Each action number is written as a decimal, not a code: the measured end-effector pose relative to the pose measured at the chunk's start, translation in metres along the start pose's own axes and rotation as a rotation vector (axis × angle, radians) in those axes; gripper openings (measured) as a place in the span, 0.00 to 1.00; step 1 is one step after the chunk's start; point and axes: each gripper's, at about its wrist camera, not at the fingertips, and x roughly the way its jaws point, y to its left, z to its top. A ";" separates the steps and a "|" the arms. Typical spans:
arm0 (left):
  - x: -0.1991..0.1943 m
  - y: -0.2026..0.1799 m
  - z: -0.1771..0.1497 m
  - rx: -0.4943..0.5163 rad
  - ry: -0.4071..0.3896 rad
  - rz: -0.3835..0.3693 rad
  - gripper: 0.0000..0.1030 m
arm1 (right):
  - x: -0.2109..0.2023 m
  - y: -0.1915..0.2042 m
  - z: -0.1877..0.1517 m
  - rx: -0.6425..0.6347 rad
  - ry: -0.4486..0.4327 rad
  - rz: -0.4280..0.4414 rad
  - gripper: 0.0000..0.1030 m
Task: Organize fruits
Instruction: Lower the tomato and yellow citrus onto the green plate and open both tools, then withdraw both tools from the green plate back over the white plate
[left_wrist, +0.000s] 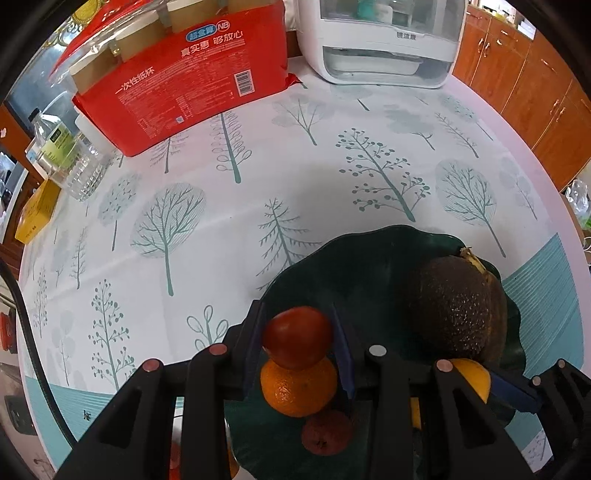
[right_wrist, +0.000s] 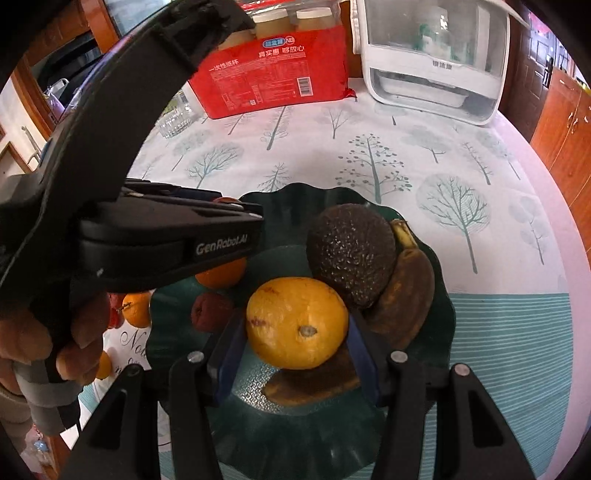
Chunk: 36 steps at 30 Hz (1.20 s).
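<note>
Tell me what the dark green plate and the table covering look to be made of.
Green plate: likely glass or hard glossy plastic, judging by its pebbled, shiny centre and wavy rim. Table covering: apparently a wipe-clean vinyl or oilcloth sheet, smooth with a soft sheen, printed with trees; coated fabric cannot be ruled out.

On my dark green plate (right_wrist: 447, 306) I count one avocado (right_wrist: 351, 254), two brown bananas (right_wrist: 406, 295), one yellow orange (right_wrist: 297, 323), one small dark red fruit (right_wrist: 210, 312) at nine o'clock and one orange tangerine (left_wrist: 299, 387) with one red tomato (left_wrist: 297, 338) above it. Off the plate at nine o'clock lie two more tangerines (right_wrist: 136, 308). At twelve o'clock stand one red pack of paper cups (left_wrist: 184, 85), one white appliance (left_wrist: 384, 40) and one clear bottle (left_wrist: 62, 155).
</note>
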 end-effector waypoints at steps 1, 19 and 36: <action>0.000 0.000 0.000 0.002 -0.002 -0.002 0.33 | -0.001 0.000 0.000 0.001 -0.004 0.007 0.53; -0.032 -0.002 -0.013 0.042 -0.074 -0.047 0.83 | -0.010 0.007 0.003 0.029 -0.019 0.019 0.53; -0.069 0.014 -0.036 0.016 -0.111 -0.103 0.97 | -0.025 0.009 -0.015 0.088 -0.028 -0.012 0.53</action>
